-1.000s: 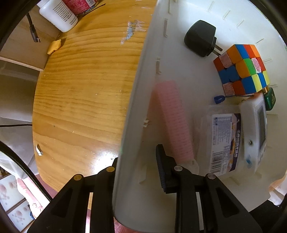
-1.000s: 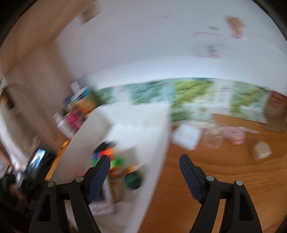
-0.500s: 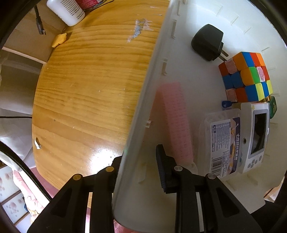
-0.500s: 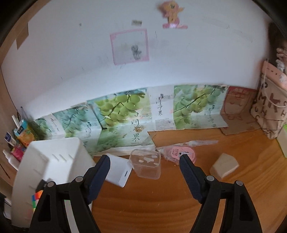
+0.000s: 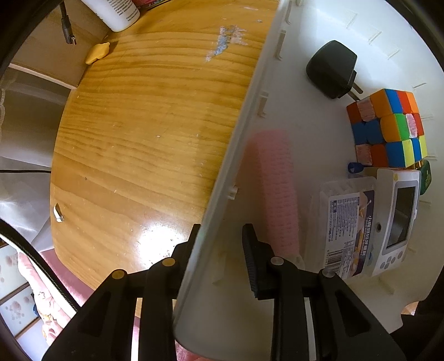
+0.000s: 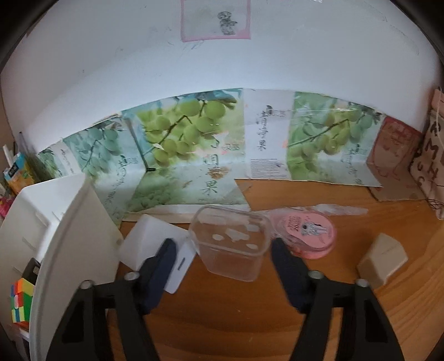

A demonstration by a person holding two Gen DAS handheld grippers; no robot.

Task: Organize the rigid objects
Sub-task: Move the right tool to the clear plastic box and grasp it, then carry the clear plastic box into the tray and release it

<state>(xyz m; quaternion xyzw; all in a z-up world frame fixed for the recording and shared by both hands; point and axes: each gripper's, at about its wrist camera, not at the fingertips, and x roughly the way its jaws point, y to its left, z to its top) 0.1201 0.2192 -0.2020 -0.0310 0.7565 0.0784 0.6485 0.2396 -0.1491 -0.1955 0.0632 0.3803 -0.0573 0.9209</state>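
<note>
My left gripper (image 5: 219, 244) is shut on the near wall of the white bin (image 5: 244, 116), one finger outside and one inside. The bin holds a black plug (image 5: 331, 72), a colour cube (image 5: 388, 127), a pink block (image 5: 277, 188), a clear labelled box (image 5: 349, 222) and a white handheld device (image 5: 396, 216). My right gripper (image 6: 222, 261) is open and empty, its fingers either side of a clear plastic container (image 6: 234, 244) standing just ahead on the table. The bin (image 6: 69, 236) stands at the left of the right wrist view.
A white box (image 6: 158, 244), a pink tape roll (image 6: 308, 232) and a beige block (image 6: 381, 259) lie on the wooden table. Grape-print cardboard (image 6: 194, 150) leans on the back wall. A white bottle (image 5: 113, 11) and yellow scrap (image 5: 97, 51) sit beyond the bin.
My right gripper has swung from the bin toward the table's middle and moved closer to the clear container. My left gripper keeps its hold on the bin wall.
</note>
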